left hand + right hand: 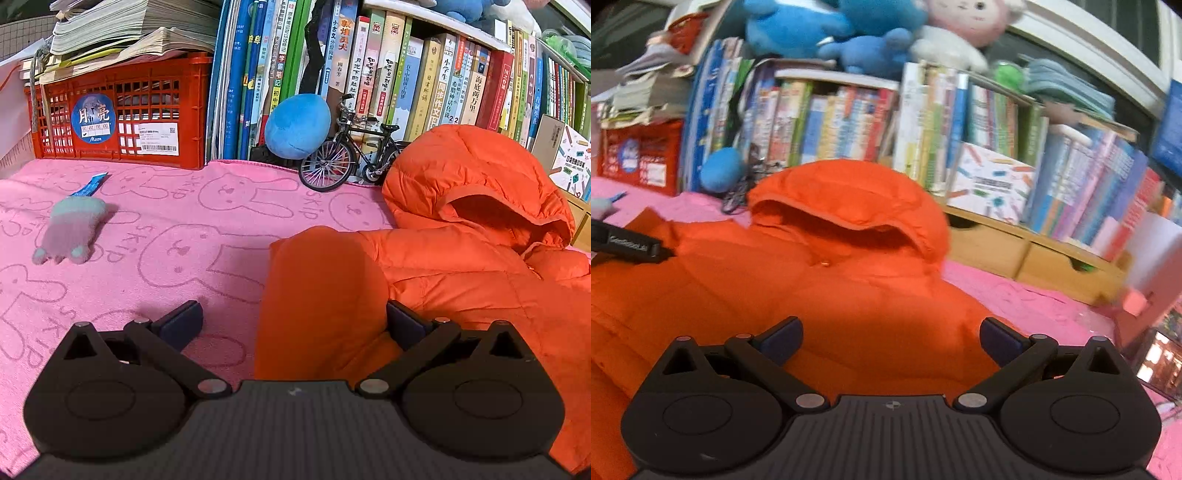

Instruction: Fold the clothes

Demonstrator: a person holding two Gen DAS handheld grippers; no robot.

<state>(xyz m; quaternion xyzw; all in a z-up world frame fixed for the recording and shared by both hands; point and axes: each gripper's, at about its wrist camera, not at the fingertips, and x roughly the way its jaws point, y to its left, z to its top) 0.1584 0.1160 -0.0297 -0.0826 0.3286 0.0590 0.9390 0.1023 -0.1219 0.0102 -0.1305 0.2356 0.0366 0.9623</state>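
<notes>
An orange hooded puffer jacket (461,266) lies on a pink rabbit-print towel (166,236), hood toward the bookshelf. My left gripper (294,321) is open, low over the jacket's left edge, where a folded sleeve (317,295) sits between its fingers without being clamped. In the right wrist view the same jacket (849,288) fills the middle, hood (846,199) upright at the back. My right gripper (891,338) is open above the jacket's body, nothing held. The other gripper's black finger (628,245) rests at the jacket's left edge.
A small grey plush (70,229) and a blue strip (90,184) lie on the towel at left. A red crate (118,110), blue plush ball (297,125), model bicycle (351,155) and book rows (443,81) line the back. Wooden drawers (1034,254) stand at right.
</notes>
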